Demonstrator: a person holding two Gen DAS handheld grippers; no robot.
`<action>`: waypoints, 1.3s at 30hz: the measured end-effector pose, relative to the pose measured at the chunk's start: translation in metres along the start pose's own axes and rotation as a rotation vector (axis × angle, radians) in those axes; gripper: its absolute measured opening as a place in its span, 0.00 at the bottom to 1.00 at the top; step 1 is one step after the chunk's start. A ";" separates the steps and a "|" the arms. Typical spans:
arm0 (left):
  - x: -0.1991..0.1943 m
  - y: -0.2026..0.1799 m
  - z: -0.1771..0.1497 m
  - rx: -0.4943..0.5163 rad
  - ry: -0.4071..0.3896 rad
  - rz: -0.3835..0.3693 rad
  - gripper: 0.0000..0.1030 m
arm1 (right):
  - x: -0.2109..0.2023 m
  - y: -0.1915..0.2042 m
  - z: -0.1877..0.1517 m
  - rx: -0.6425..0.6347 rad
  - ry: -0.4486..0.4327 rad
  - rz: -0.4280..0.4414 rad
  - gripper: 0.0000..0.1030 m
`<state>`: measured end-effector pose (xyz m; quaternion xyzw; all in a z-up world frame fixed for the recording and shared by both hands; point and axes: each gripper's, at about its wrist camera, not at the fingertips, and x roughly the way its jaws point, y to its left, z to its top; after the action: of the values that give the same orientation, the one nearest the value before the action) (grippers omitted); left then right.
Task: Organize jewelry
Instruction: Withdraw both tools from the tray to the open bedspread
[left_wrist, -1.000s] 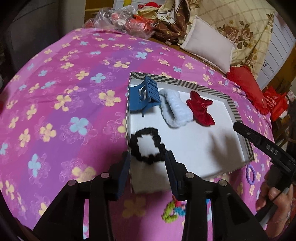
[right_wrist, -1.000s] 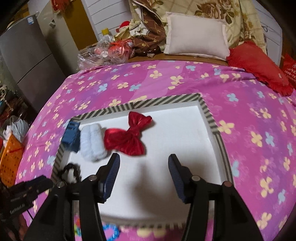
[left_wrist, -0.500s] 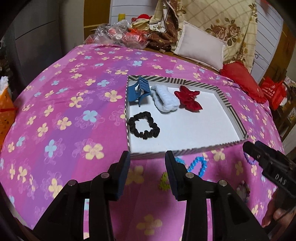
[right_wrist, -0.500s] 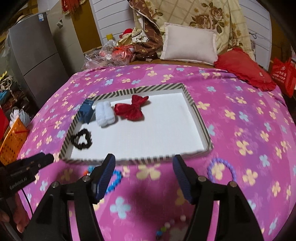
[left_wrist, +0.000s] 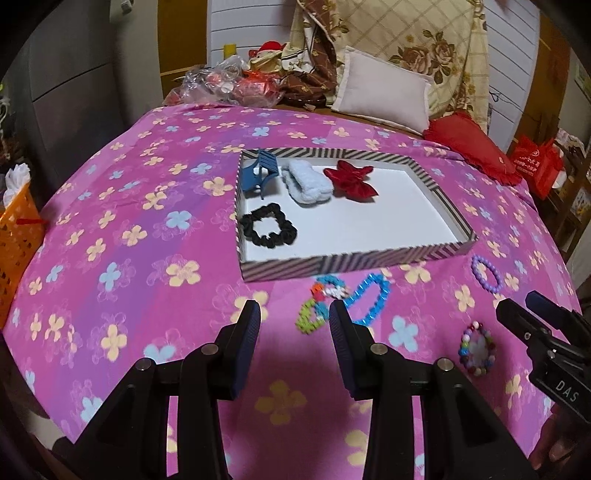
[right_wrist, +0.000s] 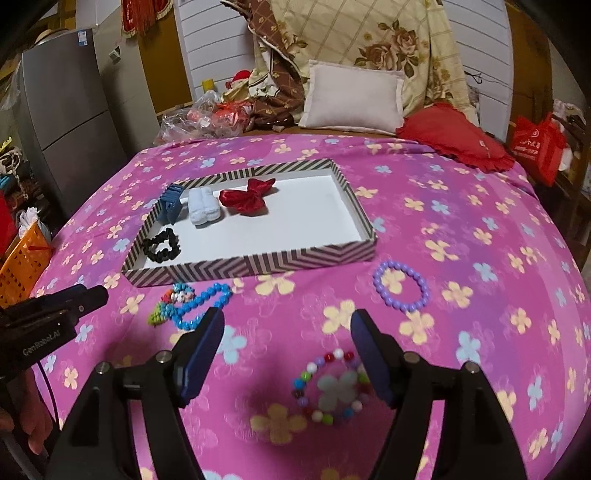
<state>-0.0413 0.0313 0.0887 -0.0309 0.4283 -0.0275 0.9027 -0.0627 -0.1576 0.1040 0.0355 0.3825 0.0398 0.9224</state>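
Observation:
A striped-rim tray (left_wrist: 354, 258) (right_wrist: 251, 264) on the pink flowered bedspread holds a black scrunchie (left_wrist: 267, 230) (right_wrist: 162, 245), a blue claw clip (left_wrist: 258, 175), a pale blue scrunchie (left_wrist: 306, 184) and a red bow (left_wrist: 351, 181). In front of the tray lie a blue bead bracelet (left_wrist: 369, 295) (right_wrist: 201, 304), a green and red beaded piece (left_wrist: 317, 302), a purple bracelet (right_wrist: 400, 284) and a multicoloured bracelet (right_wrist: 332, 387). My left gripper (left_wrist: 293, 314) hangs open and empty near the blue bracelet. My right gripper (right_wrist: 287, 319) is opening, empty, above the multicoloured bracelet.
An orange basket (left_wrist: 18, 236) stands off the bed's left side. A white pillow (right_wrist: 351, 96), a red cushion (right_wrist: 454, 136) and plastic bags (right_wrist: 199, 118) crowd the far end. A red bag (right_wrist: 535, 147) sits at the far right.
Both grippers have drawn back from the tray towards the near edge of the bed. The black scrunchie, between my left fingers a second ago, lies in the tray. My right jaws have widened.

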 end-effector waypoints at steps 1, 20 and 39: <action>-0.002 -0.002 -0.003 0.003 -0.001 -0.001 0.25 | -0.003 0.000 -0.003 -0.002 -0.002 -0.002 0.73; -0.018 -0.024 -0.044 0.038 -0.007 -0.004 0.25 | -0.034 -0.003 -0.046 0.030 -0.015 -0.015 0.77; -0.013 -0.024 -0.061 0.047 0.021 0.000 0.25 | -0.037 -0.011 -0.062 0.057 0.008 -0.017 0.79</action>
<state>-0.0974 0.0062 0.0620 -0.0092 0.4370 -0.0379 0.8986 -0.1319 -0.1701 0.0852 0.0581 0.3873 0.0211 0.9199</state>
